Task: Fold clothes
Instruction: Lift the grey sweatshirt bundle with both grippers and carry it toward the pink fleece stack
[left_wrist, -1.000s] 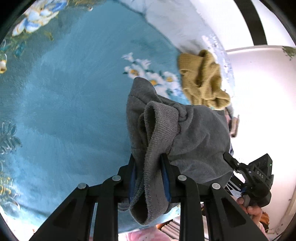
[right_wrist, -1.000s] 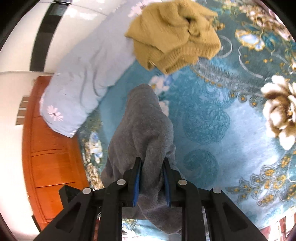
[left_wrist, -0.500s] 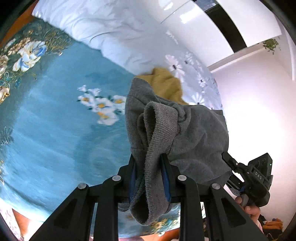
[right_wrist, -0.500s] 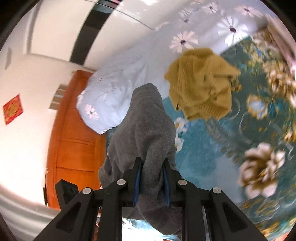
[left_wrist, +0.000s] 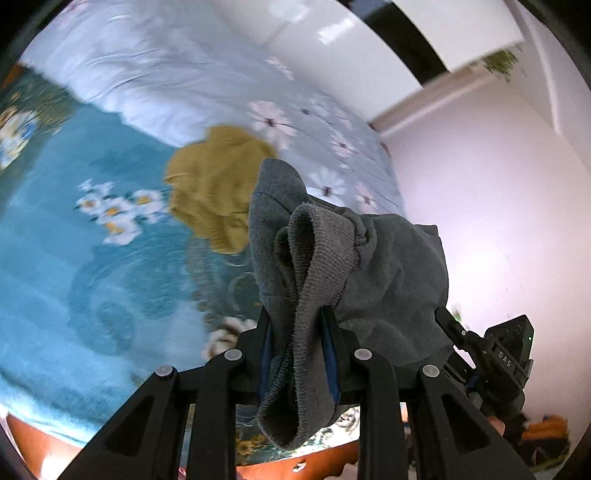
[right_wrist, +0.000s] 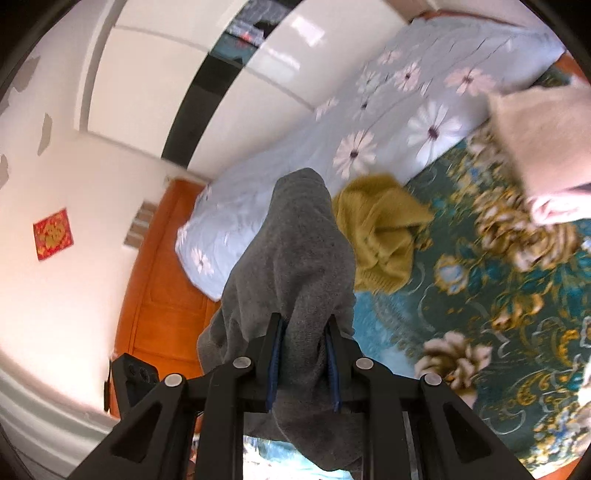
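Observation:
A grey sweatshirt (left_wrist: 388, 273) hangs lifted between both grippers, above the bed. My left gripper (left_wrist: 299, 332) is shut on its ribbed cuff or hem, which bunches between the fingers. My right gripper (right_wrist: 303, 347) is shut on another bunched part of the grey sweatshirt (right_wrist: 295, 258). The right gripper's body (left_wrist: 502, 365) shows at the lower right of the left wrist view. A crumpled mustard-yellow sweater (left_wrist: 218, 192) lies on the teal floral blanket (left_wrist: 74, 240), below and beyond the grey one; it also shows in the right wrist view (right_wrist: 380, 232).
A pale blue quilt with daisies (right_wrist: 369, 147) lies along the far side of the bed. A folded pinkish cloth (right_wrist: 535, 147) lies at the right. An orange wooden bedframe (right_wrist: 162, 288) and white wall panels (right_wrist: 221, 74) stand behind.
Both grippers have lifted and tilted upward with the grey sweatshirt still held; the wall and quilt now fill more of each view, and the bed has dropped lower.

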